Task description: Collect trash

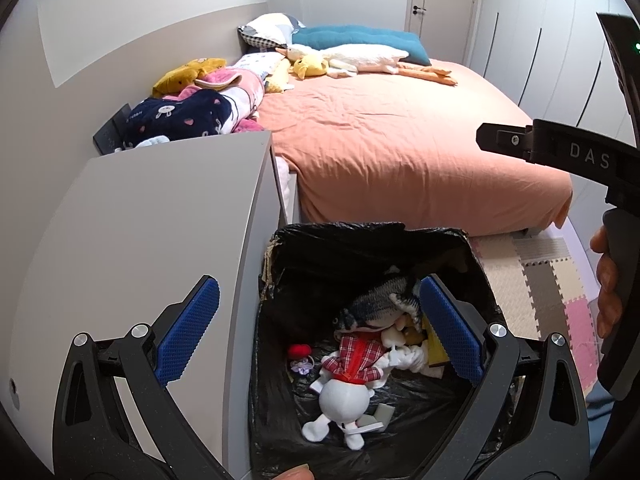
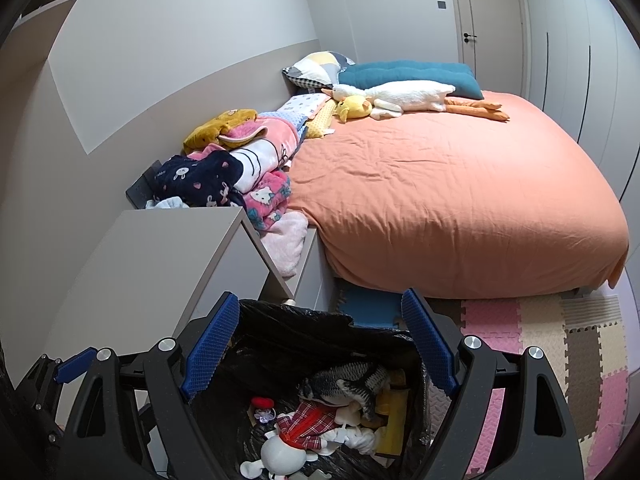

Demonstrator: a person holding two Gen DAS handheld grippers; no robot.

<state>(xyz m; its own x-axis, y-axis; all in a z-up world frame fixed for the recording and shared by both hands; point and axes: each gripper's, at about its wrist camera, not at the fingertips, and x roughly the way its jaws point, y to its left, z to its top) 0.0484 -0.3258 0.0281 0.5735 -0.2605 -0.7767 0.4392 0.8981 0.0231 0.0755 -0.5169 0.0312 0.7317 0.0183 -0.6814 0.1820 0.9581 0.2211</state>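
A trash bin lined with a black bag (image 1: 344,240) stands on the floor between a grey cabinet and the bed; it also shows in the right wrist view (image 2: 296,320). Inside lie a white doll in a red plaid shirt (image 1: 352,364), a grey striped plush fish (image 1: 380,300), a small red item (image 1: 300,350) and yellow pieces (image 1: 434,350). My left gripper (image 1: 320,328) is open and empty above the bin. My right gripper (image 2: 320,348) is open and empty above the bin too, and its body shows in the left wrist view (image 1: 568,152).
A grey cabinet (image 1: 160,232) stands left of the bin. The bed with an orange cover (image 1: 400,128) holds plush toys, pillows and a pile of clothes (image 1: 200,108). Foam puzzle mats (image 2: 560,360) cover the floor to the right. A door (image 2: 492,12) is at the back.
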